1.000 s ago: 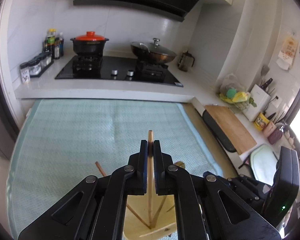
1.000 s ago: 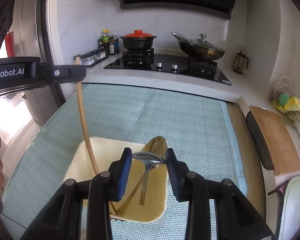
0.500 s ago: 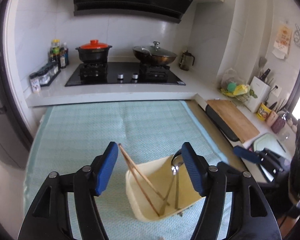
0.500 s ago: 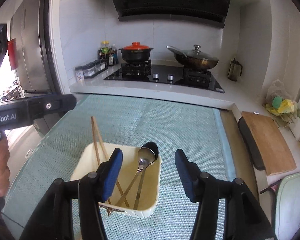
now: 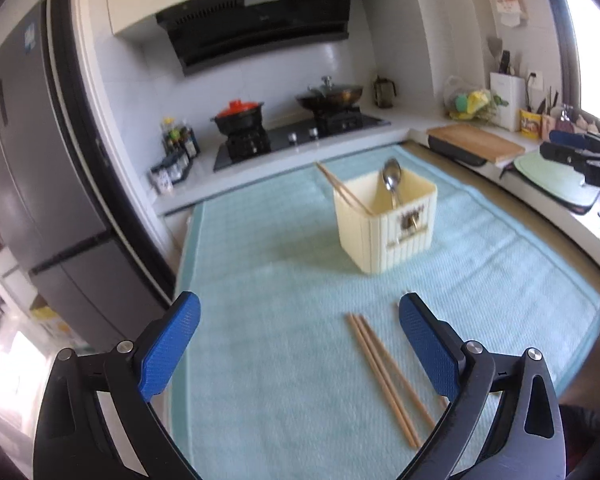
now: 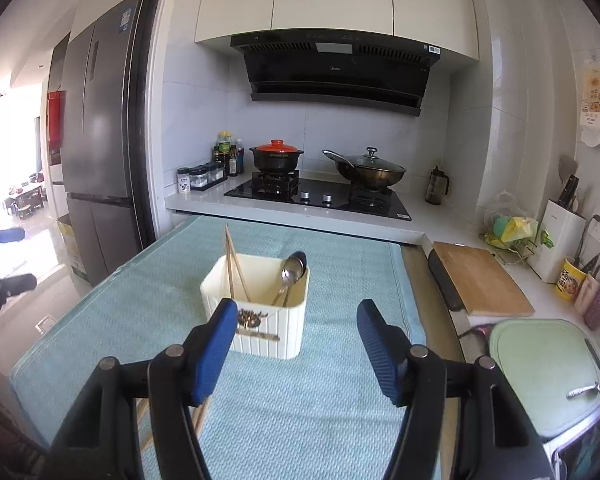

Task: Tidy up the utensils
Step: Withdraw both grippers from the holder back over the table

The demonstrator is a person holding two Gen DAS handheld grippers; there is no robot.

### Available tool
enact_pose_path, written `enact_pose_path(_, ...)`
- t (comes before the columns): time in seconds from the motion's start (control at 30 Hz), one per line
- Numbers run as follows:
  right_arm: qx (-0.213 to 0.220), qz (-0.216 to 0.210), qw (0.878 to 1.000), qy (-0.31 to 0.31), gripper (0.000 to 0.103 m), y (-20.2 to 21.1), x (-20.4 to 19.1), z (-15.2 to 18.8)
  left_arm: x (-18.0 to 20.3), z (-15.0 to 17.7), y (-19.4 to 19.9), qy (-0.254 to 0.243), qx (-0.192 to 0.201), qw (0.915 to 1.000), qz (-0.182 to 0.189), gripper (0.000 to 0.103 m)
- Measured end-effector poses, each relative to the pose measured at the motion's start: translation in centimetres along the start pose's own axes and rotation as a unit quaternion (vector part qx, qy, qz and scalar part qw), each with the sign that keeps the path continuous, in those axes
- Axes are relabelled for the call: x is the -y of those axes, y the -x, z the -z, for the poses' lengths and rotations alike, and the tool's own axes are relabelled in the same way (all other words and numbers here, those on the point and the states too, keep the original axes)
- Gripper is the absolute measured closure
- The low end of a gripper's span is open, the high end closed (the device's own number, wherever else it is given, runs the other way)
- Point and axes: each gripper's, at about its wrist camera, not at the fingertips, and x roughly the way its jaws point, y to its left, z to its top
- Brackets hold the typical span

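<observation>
Chopsticks (image 5: 386,374) on mat, near ends hidden | left claw (image 5: 300,334) wide, empty | right claw (image 6: 294,338) wide, empty

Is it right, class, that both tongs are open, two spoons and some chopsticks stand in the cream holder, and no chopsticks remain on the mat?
Not quite: loose chopsticks still lie on the mat, as the left wrist view shows. The rest stands.
</observation>
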Motion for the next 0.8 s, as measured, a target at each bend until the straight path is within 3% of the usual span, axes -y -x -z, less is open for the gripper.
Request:
enact_pose_path(0.13,-0.012,0.012,1.0,-0.006,0.04,2.1,-1.9,5.4,2.4,7.1,-0.8,0.031,-0.054,0.9979,0.019,0.004)
enact_pose_path(0.27,-0.031,0.015,0.999,-0.03,0.04,3.3,-3.5,11.0,5.6,11.1,-0.7,0.044,-0.051,0.9977,-0.012,0.001)
enact_pose_path(0.43,-0.065,0.009,0.997,-0.042,0.04,3.7,-4.8,15.9,7.3,12.3,0.0,0.076,-0.045,0.9958,0.025,0.001)
enact_pose_path(0.8,-0.091,-0.004,0.994,-0.058,0.04,2.5,-5.5,18.4,5.1,13.6,-1.5,0.145,-0.063,0.9874,0.009,0.001)
